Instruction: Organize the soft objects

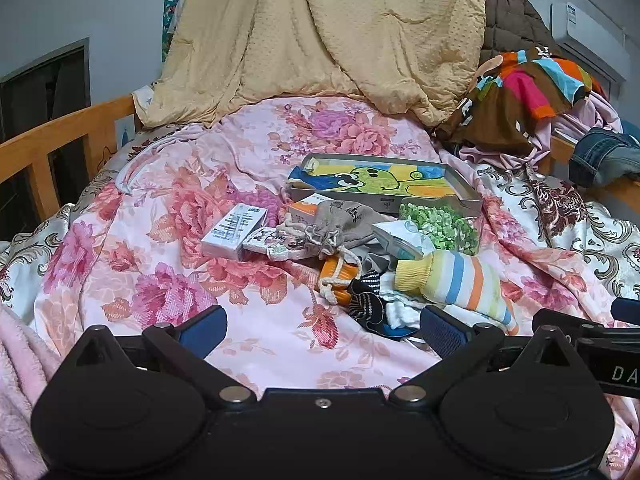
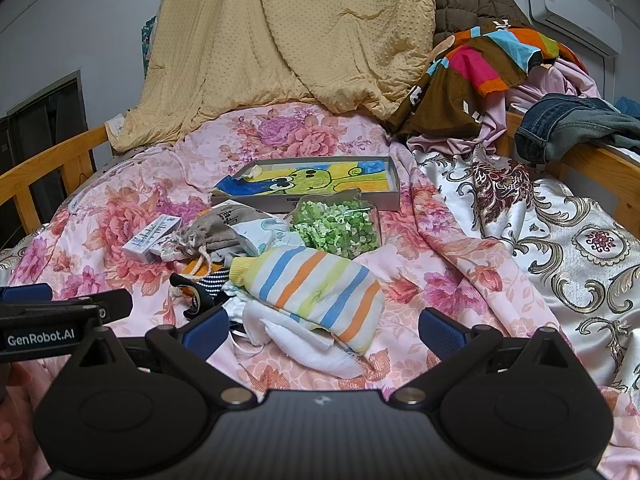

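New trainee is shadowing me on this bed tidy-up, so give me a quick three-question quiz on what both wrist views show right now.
1. True or false: the striped sock is clamped in the right gripper.
2. Multiple choice: what lies inside the grey tray? A) a cartoon frog picture B) folded jeans C) a white box
3. Fill in: the grey drawstring pouch lies between the white box and the bag of ____ pieces.

Key: 1 false, both the right gripper and the left gripper are open and empty; 2 A; 3 green.
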`<state>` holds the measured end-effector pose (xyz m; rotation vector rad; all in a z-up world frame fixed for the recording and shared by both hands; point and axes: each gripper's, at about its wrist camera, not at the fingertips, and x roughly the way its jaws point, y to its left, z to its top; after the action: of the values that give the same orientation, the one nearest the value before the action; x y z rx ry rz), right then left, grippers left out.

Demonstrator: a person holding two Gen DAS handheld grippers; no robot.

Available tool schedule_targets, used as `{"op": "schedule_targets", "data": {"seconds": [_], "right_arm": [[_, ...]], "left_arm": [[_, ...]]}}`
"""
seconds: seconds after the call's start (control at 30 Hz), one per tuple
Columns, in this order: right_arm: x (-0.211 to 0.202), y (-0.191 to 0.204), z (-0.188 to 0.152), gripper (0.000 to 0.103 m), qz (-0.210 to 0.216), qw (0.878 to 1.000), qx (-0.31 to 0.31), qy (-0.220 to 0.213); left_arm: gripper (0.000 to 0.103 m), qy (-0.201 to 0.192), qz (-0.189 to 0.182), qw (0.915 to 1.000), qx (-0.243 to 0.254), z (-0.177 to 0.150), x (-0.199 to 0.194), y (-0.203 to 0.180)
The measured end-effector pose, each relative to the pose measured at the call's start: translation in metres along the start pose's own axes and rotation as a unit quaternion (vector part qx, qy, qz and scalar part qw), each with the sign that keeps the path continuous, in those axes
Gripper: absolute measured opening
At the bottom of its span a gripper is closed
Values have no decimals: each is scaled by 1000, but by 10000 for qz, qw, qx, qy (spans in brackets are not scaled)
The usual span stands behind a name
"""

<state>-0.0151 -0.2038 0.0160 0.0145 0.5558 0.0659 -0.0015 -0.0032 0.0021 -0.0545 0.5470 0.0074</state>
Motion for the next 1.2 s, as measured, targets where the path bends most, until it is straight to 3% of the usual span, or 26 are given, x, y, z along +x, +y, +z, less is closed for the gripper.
{"op": "schedule_targets", "data": {"seconds": [1.2], "right_arm": [[6, 1, 0, 103, 2, 10000, 7, 28]], "left_arm": [[102, 14, -2, 10000, 1, -1, 0, 0]]}}
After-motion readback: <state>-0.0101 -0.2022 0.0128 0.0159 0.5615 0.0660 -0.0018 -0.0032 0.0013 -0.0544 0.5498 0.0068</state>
